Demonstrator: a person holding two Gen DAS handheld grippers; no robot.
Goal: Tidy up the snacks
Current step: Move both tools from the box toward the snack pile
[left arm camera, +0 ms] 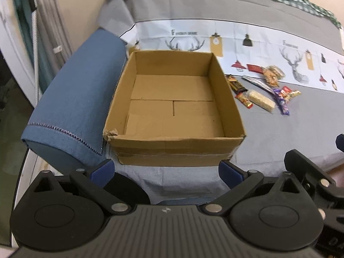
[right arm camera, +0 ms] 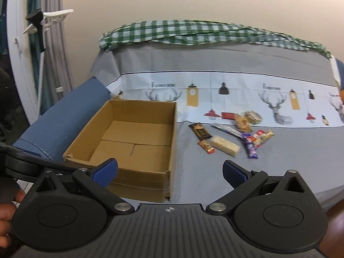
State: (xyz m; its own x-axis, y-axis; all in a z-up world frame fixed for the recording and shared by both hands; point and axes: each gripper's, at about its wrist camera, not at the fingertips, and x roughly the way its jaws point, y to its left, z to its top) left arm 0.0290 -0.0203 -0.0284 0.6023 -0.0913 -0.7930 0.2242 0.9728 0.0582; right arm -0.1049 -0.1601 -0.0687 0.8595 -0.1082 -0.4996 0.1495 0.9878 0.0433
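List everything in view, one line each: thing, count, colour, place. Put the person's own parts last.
box: 1, brown cardboard, open and empty, left on the grey cover
snacks: about eight wrapped, mixed colours, loose cluster right of the box, none inside
pale bar: 1, cream in clear wrap, front of the cluster
purple bar: 1, purple, right of the pale bar
dark bar: 1, brown-black, nearest the box
grey cover: 1, grey with white deer-print band, under everything
blue cloth: 1, blue, left of the box
check cloth: 1, green-white, far edge
left gripper: 1, black with blue pads, open, before the box
right gripper: 1, same, open, empty
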